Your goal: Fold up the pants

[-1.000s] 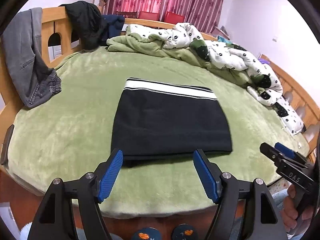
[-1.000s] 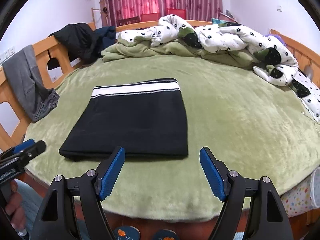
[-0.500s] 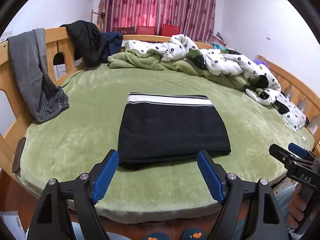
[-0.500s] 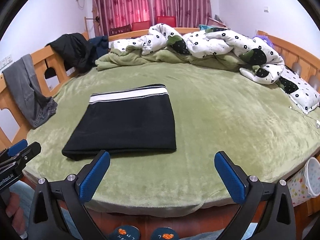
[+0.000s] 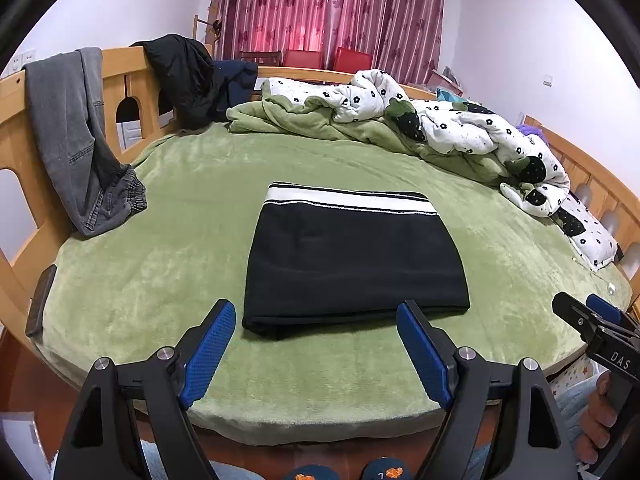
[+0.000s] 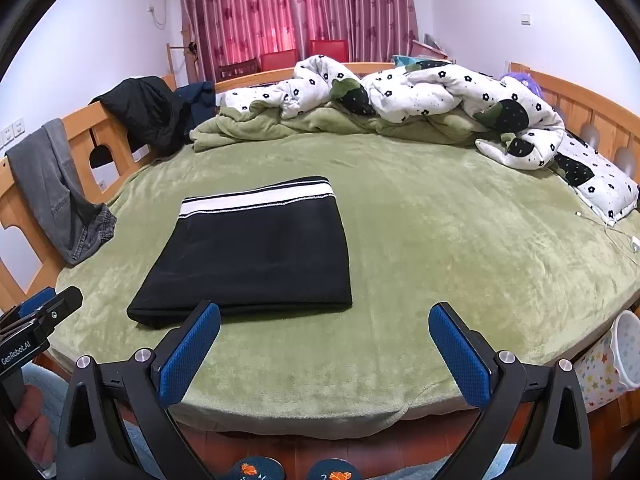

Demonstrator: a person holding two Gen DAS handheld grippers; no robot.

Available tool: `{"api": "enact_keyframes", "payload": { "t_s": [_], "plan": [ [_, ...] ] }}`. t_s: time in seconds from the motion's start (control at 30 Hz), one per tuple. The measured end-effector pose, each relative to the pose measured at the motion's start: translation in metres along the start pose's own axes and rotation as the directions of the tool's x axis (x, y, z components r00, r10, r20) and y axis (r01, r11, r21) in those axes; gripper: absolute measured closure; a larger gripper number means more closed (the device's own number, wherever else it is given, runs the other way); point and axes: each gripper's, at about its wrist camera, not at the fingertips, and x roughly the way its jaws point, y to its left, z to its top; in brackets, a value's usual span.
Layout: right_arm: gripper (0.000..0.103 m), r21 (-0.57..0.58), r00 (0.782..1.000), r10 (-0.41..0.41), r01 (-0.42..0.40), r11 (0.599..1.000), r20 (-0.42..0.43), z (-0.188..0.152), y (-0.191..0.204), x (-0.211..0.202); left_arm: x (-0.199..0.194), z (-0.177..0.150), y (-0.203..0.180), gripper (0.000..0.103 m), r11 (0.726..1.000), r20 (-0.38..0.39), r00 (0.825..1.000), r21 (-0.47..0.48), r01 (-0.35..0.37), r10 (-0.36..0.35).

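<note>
The black pants (image 5: 352, 260) with a white striped waistband lie folded into a flat rectangle on the green bed; they also show in the right wrist view (image 6: 256, 248). My left gripper (image 5: 316, 344) is open and empty, hovering at the bed's near edge just in front of the pants. My right gripper (image 6: 324, 348) is open and empty, held back from the pants' right front corner. Each gripper shows at the edge of the other's view: the right one (image 5: 592, 324), the left one (image 6: 44, 312).
A green blanket and flowered white quilt (image 5: 440, 128) are heaped along the far side. Grey jeans (image 5: 76, 136) and a black jacket (image 5: 180, 72) hang on the wooden bed rail (image 5: 120, 80). A charging cable (image 6: 616, 232) lies at the right. A star-patterned bin (image 6: 612, 360) stands by the bed.
Both grippers have drawn back and risen away from the folded pants. The right gripper's jaws have opened wider. The pants have not moved.
</note>
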Motion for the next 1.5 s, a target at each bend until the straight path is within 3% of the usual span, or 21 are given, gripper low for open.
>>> {"api": "enact_keyframes", "payload": {
  "t_s": [1.5],
  "plan": [
    [0.001,-0.025,1.0,-0.017,0.017,1.0,0.017,-0.0035,0.0029,0.002,0.001,-0.0014,-0.002,0.021,1.0,0.0,1.0,0.001,-0.009,0.009]
  ]
}}
